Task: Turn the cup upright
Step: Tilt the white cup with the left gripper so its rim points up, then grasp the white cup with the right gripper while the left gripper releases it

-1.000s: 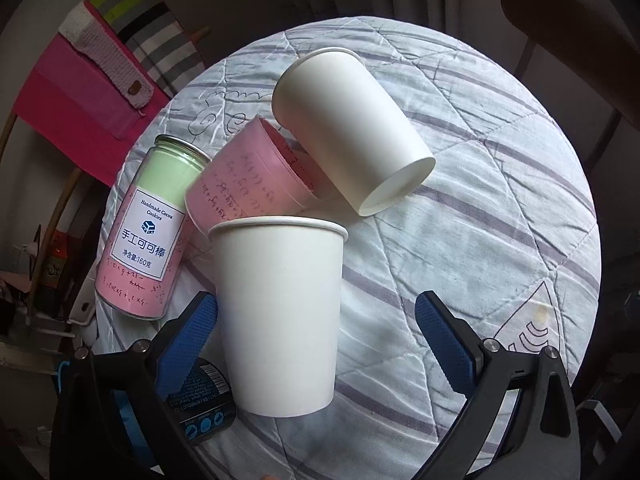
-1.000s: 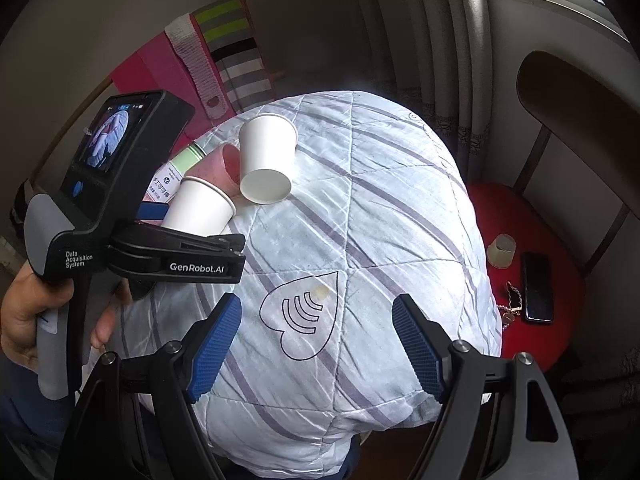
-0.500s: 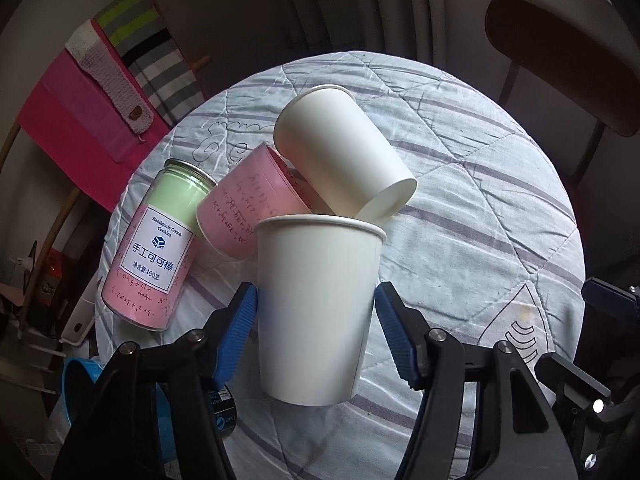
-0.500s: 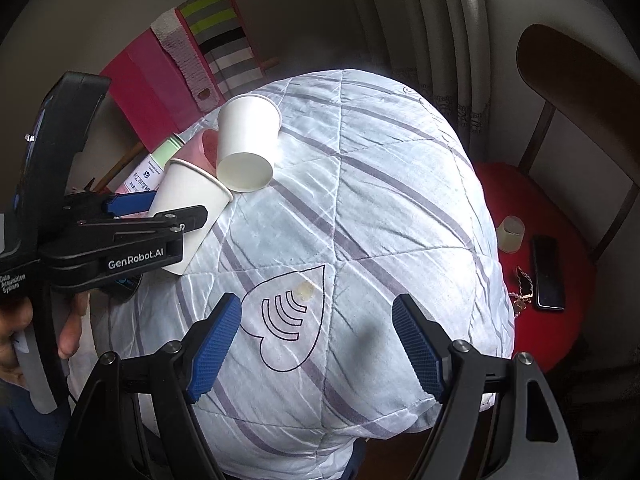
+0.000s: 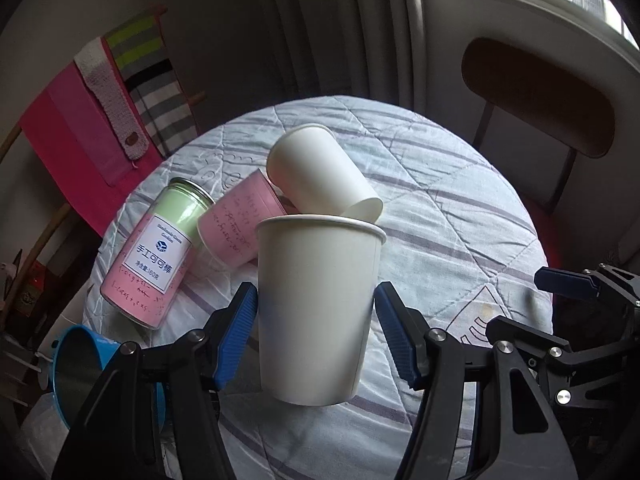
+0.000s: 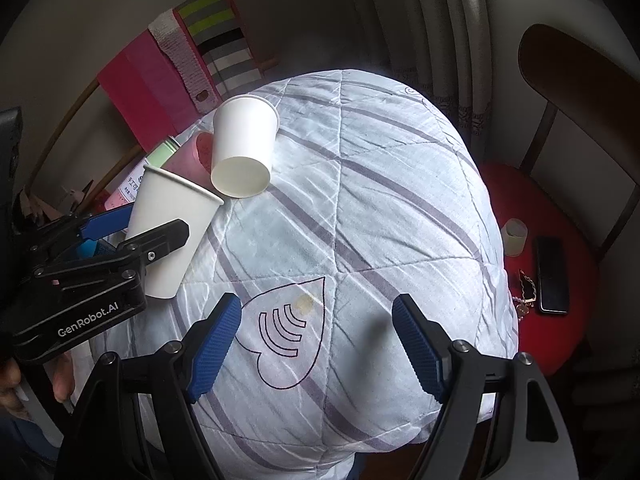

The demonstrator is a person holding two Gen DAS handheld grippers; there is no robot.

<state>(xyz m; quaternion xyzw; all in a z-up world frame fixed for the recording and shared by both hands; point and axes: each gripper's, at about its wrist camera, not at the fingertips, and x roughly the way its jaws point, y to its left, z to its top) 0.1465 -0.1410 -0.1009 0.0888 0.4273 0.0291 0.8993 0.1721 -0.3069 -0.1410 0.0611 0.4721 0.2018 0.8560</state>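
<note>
Cup [image 5: 316,308] stands upright, mouth up, on the quilted table [image 5: 460,216], clamped between left gripper [image 5: 316,332] pads; right gripper [image 6: 316,344] hovers spread wide, holding nothing.

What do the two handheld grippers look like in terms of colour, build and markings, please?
Both the left gripper and the right gripper have black angular frames with silver screws and two ribbed blue finger pads. The left gripper's body carries white "GenRobot.AI" lettering. No cables show.
</note>
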